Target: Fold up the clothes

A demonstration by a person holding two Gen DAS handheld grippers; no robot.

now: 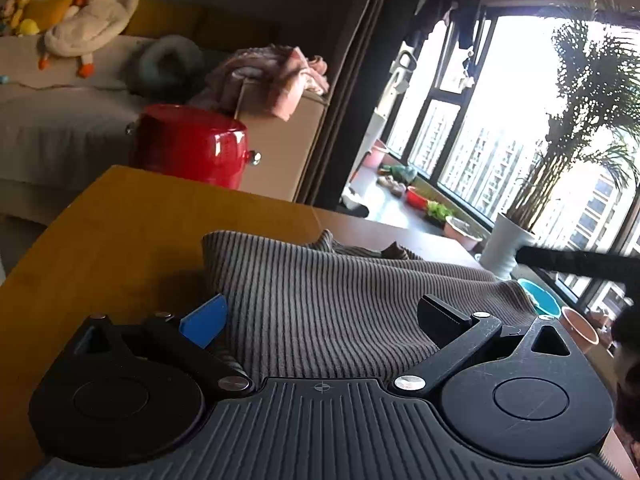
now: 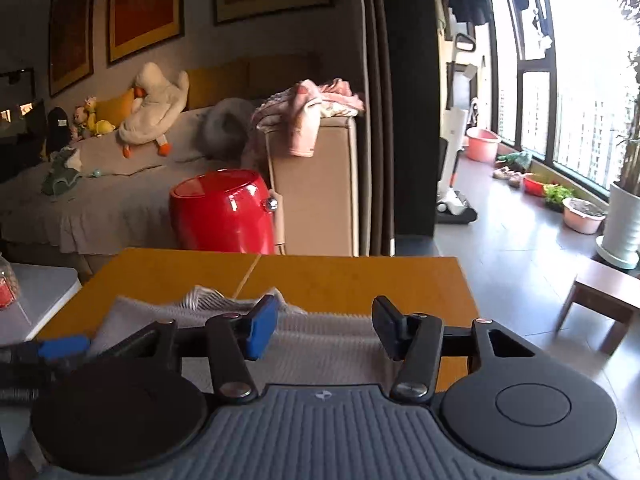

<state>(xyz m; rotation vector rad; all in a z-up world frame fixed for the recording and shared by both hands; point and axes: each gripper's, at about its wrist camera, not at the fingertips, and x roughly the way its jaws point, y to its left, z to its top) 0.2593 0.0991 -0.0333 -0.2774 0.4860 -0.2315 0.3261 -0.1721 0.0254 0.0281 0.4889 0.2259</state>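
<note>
A grey ribbed garment (image 1: 332, 296) lies bunched on the yellow wooden table (image 1: 132, 232). My left gripper (image 1: 320, 312) is open, its fingers spread wide over the near edge of the cloth, nothing held. In the right wrist view the same garment (image 2: 320, 340) lies on the table (image 2: 360, 280). My right gripper (image 2: 324, 324) is open just above the cloth's near edge. The left gripper's blue pad (image 2: 64, 346) shows at the left edge of that view.
A red round bin (image 2: 224, 212) stands beyond the table's far edge, before a sofa (image 2: 120, 184) with plush toys and pink clothes. A small wooden stool (image 2: 600, 304), pots and basins line the window side on the right.
</note>
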